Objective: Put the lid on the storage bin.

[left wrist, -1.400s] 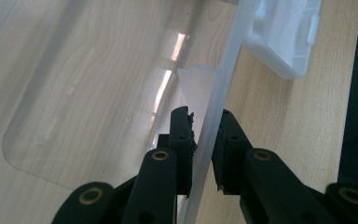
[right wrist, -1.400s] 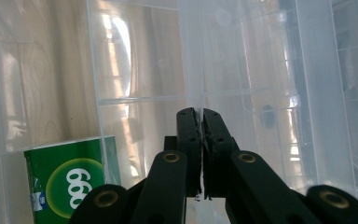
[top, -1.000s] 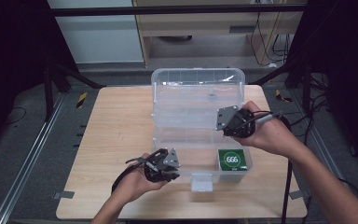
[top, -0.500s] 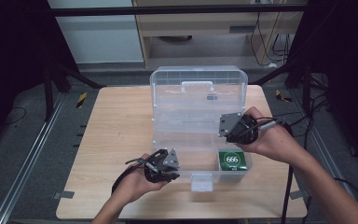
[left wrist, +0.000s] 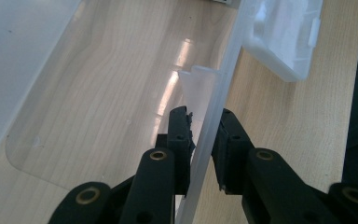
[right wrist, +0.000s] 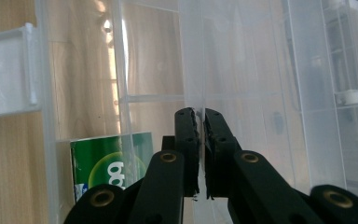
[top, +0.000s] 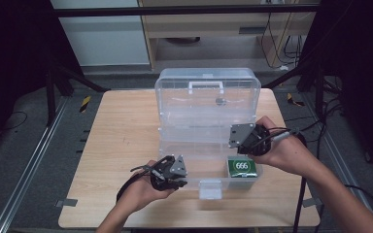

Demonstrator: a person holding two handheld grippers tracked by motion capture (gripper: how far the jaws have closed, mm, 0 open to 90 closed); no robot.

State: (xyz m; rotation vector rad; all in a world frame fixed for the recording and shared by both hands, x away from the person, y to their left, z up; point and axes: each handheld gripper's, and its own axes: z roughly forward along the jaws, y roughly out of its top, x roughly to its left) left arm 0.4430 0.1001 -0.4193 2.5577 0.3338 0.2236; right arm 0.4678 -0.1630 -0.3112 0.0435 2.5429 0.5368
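Note:
A clear plastic organiser box (top: pixel 171 145) stands open on the wooden table (top: pixel 116 131), its lid (top: pixel 206 109) raised at the back. A green packet marked 666 (top: pixel 242 167) lies in the front right compartment, also seen low in the right gripper view (right wrist: pixel 107 158). My left gripper (top: pixel 182 174) is at the box's front left. Its jaws are shut on the clear front wall (left wrist: pixel 204 140). My right gripper (top: pixel 240 140) is over the right side of the box, shut on the edge of a thin clear panel (right wrist: pixel 191 70).
A white latch (top: pixel 210 188) hangs off the box's front edge, close to the table's near edge. The lid carries a white handle (top: pixel 206 86). Bare table lies to the left of the box. Cables trail from both grippers.
My right gripper has come down and toward the front with the clear panel in it. The left gripper has stayed put on the front wall.

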